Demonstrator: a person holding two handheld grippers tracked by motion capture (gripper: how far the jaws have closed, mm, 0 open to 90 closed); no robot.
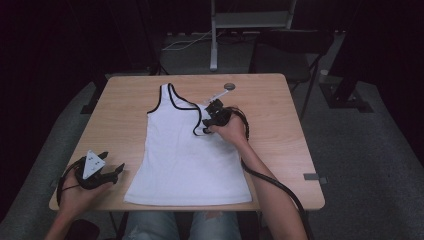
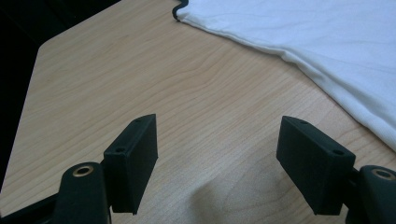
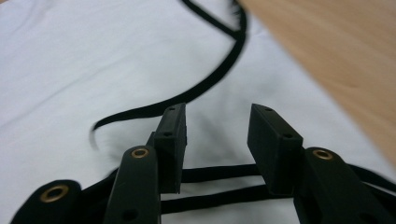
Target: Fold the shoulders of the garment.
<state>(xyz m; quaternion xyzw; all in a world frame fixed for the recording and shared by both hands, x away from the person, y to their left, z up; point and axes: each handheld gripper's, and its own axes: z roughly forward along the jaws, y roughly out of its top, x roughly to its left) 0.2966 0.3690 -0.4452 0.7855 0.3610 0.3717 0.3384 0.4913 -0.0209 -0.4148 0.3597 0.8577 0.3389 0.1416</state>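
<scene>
Right gripper point(image 1: 210, 122): jaws apart over folded strap, grasping nothing
Left gripper point(image 1: 117, 171): released, off tank top point(image 1: 185, 155)
Risk: strap unfolding once freed; hem bunching if dragged

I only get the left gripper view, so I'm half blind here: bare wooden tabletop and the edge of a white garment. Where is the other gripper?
Observer: The right gripper is over the folded-down strap of the white tank top with black trim, near its right shoulder.
Operator: Is it gripping the fabric?
Observer: No. In the right gripper view its jaws stand apart above the cloth, nothing pinched between them.
Operator: Anything else on the table?
Observer: A small round grey disc lies near the far edge of the wooden table.
</scene>
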